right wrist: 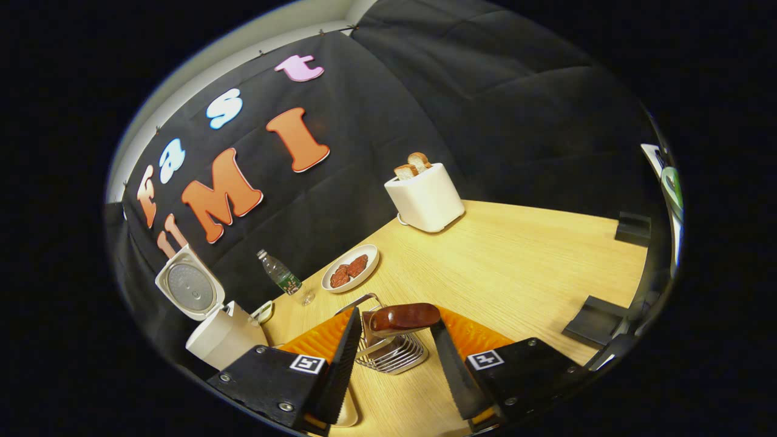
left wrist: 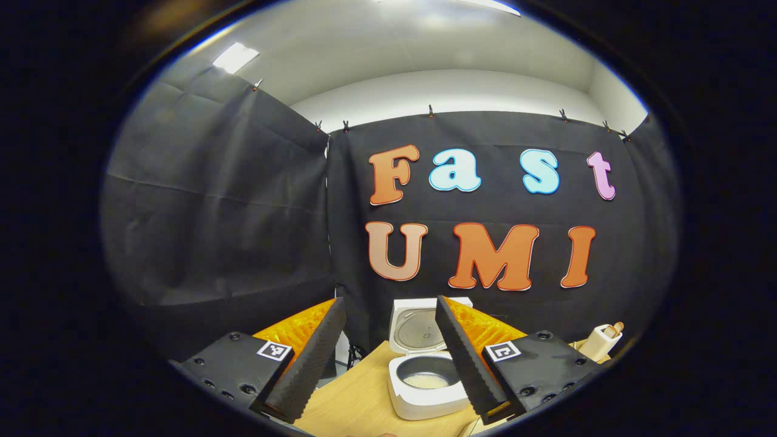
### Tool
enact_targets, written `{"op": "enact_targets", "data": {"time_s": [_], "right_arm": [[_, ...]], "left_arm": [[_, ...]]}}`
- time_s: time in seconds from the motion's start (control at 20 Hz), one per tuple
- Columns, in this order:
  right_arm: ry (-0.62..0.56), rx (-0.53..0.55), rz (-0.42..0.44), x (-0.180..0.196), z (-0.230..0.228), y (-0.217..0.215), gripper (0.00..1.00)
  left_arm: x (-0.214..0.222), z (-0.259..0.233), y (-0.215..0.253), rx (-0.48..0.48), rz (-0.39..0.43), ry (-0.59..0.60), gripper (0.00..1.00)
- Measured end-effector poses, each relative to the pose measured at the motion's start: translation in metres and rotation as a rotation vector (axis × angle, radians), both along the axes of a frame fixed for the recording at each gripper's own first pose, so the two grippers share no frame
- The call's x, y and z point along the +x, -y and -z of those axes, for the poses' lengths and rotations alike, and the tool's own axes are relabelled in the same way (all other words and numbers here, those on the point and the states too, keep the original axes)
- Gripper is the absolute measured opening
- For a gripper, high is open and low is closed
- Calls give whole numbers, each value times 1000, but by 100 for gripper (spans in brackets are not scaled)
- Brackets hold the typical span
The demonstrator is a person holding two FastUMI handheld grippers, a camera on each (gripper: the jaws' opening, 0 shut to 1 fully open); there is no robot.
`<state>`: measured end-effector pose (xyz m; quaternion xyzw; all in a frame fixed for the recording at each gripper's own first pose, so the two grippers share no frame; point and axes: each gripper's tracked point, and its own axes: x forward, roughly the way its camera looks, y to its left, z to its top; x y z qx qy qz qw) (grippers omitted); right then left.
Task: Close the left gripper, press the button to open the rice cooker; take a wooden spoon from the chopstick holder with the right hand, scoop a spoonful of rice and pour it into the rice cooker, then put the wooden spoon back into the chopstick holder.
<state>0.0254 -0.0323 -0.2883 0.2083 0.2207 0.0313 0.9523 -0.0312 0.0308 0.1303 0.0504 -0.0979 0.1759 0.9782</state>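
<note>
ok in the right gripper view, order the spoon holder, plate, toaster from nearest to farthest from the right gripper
1. Wire holder with the wooden spoon, just ahead between the open fingers of the right gripper.
2. Plate, farther, slightly left.
3. Toaster, farthest, by the wall.

Left gripper view faces the back wall, level; right gripper view tilts down over the table [right wrist: 516, 255]; both catch the rice cooker [left wrist: 425, 379].

toaster [right wrist: 427, 197] behind plate [right wrist: 350, 268] | bottle [right wrist: 280, 275] left of plate | all on table [right wrist: 522, 267]
</note>
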Motion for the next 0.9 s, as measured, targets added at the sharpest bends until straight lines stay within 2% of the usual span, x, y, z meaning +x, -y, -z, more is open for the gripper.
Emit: {"op": "enact_targets", "data": {"time_s": [0.1,0.15,0.25,0.35,0.45,0.65,0.9], "right_arm": [[-20,42,3,1,-3,-3,59],[-21,52,12,5,-5,0,47],[-58,85,11,7,-8,-6,33],[-65,104,9,13,-15,-14,25],[-73,45,-6,19,-16,-20,17],[-25,-41,-47,25,-46,-27,7],[31,-137,-97,6,-94,-40,6]], "left_arm": [[1,-2,-8,20,-21,-2,100],[1,-3,-13,27,-33,-4,100],[1,-1,-16,17,-30,-6,100],[2,6,-19,-3,-22,-13,100],[3,11,-29,-7,-29,-29,100],[3,19,-48,-47,-25,-43,100],[5,24,-72,-50,-9,-48,100]]}}
